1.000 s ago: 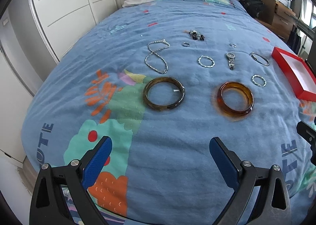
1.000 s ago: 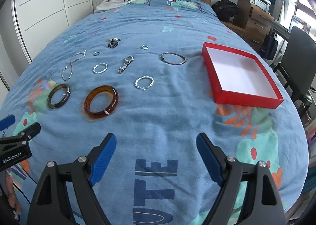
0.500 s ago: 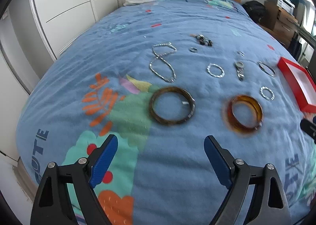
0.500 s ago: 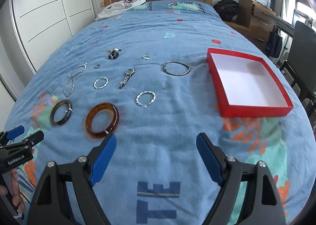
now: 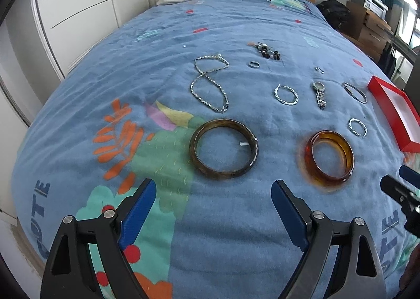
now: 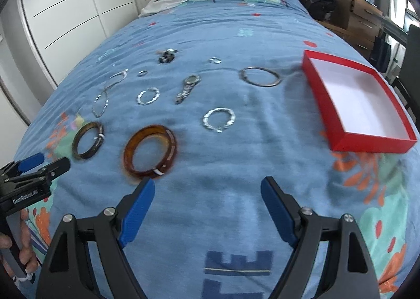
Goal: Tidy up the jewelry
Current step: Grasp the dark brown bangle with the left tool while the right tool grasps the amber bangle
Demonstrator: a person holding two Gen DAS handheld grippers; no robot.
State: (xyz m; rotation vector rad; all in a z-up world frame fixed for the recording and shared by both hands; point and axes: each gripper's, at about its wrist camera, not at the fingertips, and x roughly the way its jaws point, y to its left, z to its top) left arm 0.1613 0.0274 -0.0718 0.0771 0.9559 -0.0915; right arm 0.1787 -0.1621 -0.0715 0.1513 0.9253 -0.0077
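Observation:
Jewelry lies spread on a blue bedspread. A dark brown bangle (image 5: 223,149) and an amber bangle (image 5: 329,158) lie nearest. Behind them are a silver chain necklace (image 5: 210,86), a twisted silver bracelet (image 5: 286,94), a watch (image 5: 319,94), a ring (image 5: 254,64) and dark beads (image 5: 267,52). My left gripper (image 5: 213,209) is open and empty, just short of the dark bangle. My right gripper (image 6: 207,207) is open and empty, close to the amber bangle (image 6: 150,151). An empty red box (image 6: 357,101) sits to the right.
A thin silver bangle (image 6: 260,76) and a second twisted bracelet (image 6: 219,119) lie left of the box. White clothing (image 6: 173,0) lies by the wooden headboard. White wardrobe doors (image 5: 78,10) run along the left. A chair and wooden drawers (image 6: 367,18) stand at the right.
Both grippers have moved forward over the bed toward the bangles, which now look larger and closer. Both stay open and empty.

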